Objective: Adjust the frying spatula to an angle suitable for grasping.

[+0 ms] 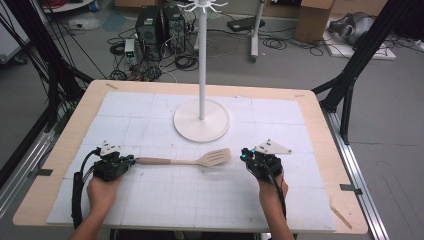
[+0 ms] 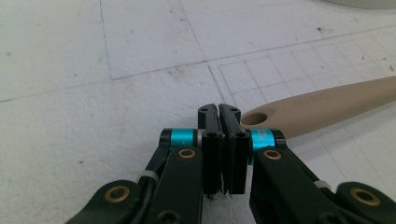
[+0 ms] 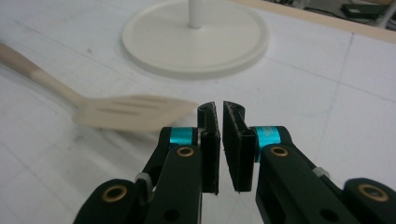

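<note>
A beige slotted spatula (image 1: 185, 161) lies flat on the white gridded mat, handle to the left, blade toward the right. My left gripper (image 1: 132, 160) rests at the handle's end. In the left gripper view its jaws (image 2: 219, 109) are pressed together with nothing between them, and the handle's holed tip (image 2: 322, 107) lies just to their right. My right gripper (image 1: 243, 152) sits just right of the blade. In the right gripper view its jaws (image 3: 220, 108) stand nearly together with a thin slit, holding nothing, and the blade (image 3: 135, 112) lies to their left.
A white hook stand (image 1: 202, 60) rises from a round base (image 1: 202, 131) on the mat behind the spatula; the base (image 3: 196, 42) also appears ahead of my right gripper. The wooden table edge (image 1: 320, 120) frames the mat (image 1: 200, 200). Cables and boxes lie on the floor beyond.
</note>
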A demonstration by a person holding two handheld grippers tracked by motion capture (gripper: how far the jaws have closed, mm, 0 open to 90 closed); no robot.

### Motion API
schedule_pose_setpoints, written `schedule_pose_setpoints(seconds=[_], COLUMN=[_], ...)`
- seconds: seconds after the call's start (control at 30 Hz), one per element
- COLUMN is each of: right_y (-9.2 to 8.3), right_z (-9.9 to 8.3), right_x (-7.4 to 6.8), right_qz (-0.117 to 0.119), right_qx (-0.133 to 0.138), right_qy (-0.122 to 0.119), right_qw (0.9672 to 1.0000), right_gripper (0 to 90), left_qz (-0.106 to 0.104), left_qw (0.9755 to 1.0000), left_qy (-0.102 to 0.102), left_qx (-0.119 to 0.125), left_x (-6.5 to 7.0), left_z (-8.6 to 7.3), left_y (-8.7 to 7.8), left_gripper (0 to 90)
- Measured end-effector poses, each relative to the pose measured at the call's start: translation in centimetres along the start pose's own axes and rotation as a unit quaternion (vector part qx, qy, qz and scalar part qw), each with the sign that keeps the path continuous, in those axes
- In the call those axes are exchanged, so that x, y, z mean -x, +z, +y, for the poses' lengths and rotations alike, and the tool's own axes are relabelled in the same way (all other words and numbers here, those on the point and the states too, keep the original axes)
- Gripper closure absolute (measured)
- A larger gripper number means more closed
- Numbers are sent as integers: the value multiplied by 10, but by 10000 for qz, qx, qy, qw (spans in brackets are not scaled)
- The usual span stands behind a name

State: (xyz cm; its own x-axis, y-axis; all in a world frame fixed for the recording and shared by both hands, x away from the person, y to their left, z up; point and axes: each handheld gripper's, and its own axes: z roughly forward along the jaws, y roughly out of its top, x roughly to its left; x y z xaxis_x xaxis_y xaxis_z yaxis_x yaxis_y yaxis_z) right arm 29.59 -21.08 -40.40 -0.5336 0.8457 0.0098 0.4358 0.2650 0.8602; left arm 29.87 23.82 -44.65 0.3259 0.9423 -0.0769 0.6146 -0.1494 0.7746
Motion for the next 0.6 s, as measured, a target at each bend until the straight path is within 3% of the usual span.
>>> schedule_pose_setpoints(seconds=[0.07,0.1,0.2,0.3,0.33,0.4,0.5,0.6], right_y=[8,17,25,24,22,21,21,20], right_z=[5,6,4,4,2,1,-2,-3], right_x=[-3,-9,-15,-14,-16,-16,-18,-21], right_qz=[138,315,424,471,473,467,436,404], right_qx=[-55,-194,-399,-438,-549,-578,-714,-788], right_qy=[-112,-211,-317,-294,-362,-400,-477,-538], right_qw=[9998,9991,9978,9975,9967,9964,9953,9946], right_gripper=[848,848,881,878,879,880,884,892], left_qz=[17,9,15,77,221,262,192,255], left_qw=[10000,10000,10000,9999,9990,9986,9995,9993], left_qy=[-8,-12,-14,73,386,464,235,281], left_qx=[5,11,29,18,-24,-45,26,20], left_x=[0,0,0,2,6,8,4,5], left_z=[0,0,0,2,4,5,7,8], left_y=[0,1,1,3,4,4,7,10], left_gripper=[871,872,871,872,874,881,887,887])
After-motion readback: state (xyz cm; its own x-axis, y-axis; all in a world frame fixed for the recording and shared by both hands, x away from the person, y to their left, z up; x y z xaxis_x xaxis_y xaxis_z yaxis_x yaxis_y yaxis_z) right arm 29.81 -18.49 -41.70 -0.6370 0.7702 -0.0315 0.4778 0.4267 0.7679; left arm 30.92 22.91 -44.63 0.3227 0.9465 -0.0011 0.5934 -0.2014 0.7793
